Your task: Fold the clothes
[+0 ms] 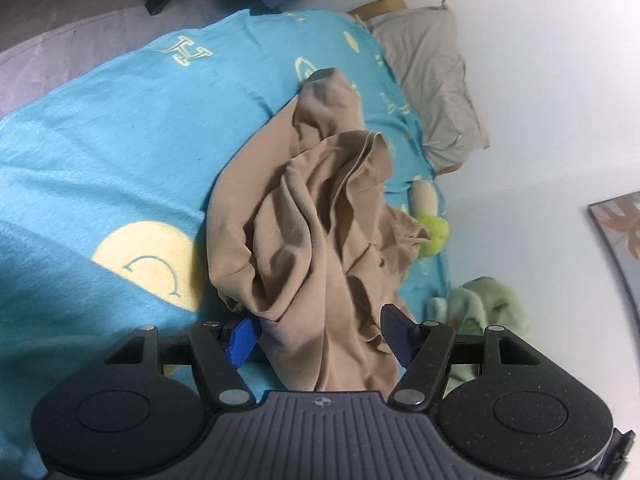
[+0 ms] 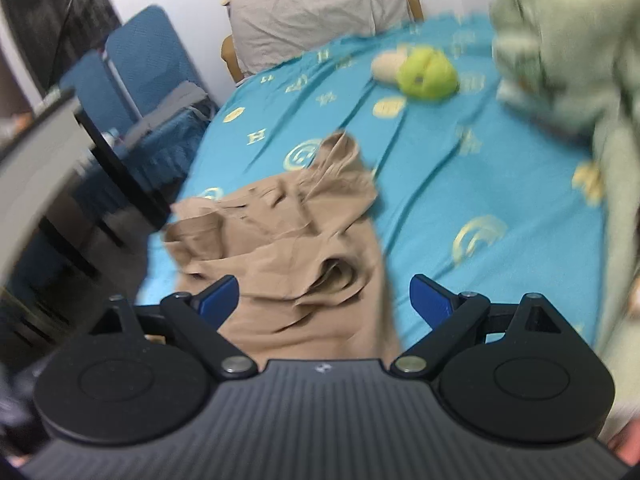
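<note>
Tan garment (image 1: 304, 240) lies bunched between left gripper's (image 1: 320, 334) spread jaws.

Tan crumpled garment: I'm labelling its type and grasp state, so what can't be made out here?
- Left wrist: tan crumpled garment bunched; type unclear, near hem behind left gripper.
- Right wrist: motion blur; near edge behind right gripper.
- Pale green fleece garment: blurred, cut off by the edge.

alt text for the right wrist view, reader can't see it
The open right gripper hovers over a crumpled tan garment on a turquoise bedsheet. Beyond lie a lime-green plush toy and a grey pillow; a pale green fleece is blurred at right.
</note>
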`<state>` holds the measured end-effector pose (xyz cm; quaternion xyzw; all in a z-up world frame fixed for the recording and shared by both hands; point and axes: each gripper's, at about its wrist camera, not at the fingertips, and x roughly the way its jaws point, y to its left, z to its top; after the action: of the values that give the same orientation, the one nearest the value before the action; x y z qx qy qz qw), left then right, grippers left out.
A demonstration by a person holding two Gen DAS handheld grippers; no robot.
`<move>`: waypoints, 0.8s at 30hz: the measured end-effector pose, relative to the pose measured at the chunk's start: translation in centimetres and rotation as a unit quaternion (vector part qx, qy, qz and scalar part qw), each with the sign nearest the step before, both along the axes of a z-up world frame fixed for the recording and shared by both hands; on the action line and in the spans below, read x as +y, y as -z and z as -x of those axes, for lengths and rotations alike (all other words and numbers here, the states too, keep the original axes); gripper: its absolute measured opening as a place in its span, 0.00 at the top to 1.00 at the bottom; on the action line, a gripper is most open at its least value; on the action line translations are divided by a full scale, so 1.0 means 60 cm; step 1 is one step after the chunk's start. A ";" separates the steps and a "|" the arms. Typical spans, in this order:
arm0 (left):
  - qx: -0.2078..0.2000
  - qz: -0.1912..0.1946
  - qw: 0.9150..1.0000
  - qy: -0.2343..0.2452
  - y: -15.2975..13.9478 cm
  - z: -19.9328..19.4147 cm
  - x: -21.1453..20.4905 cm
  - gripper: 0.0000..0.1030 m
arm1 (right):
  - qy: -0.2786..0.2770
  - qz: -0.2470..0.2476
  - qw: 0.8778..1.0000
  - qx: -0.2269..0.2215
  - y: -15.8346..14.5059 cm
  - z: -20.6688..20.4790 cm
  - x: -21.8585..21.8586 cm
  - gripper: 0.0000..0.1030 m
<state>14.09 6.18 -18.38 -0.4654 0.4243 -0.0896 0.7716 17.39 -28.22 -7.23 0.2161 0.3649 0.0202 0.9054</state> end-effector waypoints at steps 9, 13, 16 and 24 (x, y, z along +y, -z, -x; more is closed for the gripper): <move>0.048 -0.040 0.998 0.005 0.019 -0.018 -0.016 0.59 | 0.011 -0.314 0.935 0.163 0.125 0.011 -0.002 0.09; 0.036 -0.009 0.999 -0.023 0.026 -0.027 -0.002 0.83 | 0.004 -0.405 0.892 0.200 0.166 0.006 0.015 0.09; -0.002 0.016 0.999 -0.039 0.012 -0.019 0.007 0.87 | 0.011 -0.420 0.884 0.204 0.177 0.003 0.022 0.09; -0.074 0.065 0.994 -0.057 -0.022 -0.002 0.017 0.88 | 0.097 -0.413 0.889 0.171 0.198 0.009 -0.006 0.17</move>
<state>14.24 7.21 -17.05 -0.5298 0.3326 -0.1069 0.7728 16.86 -28.58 -19.14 0.6051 0.4500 0.0441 0.6553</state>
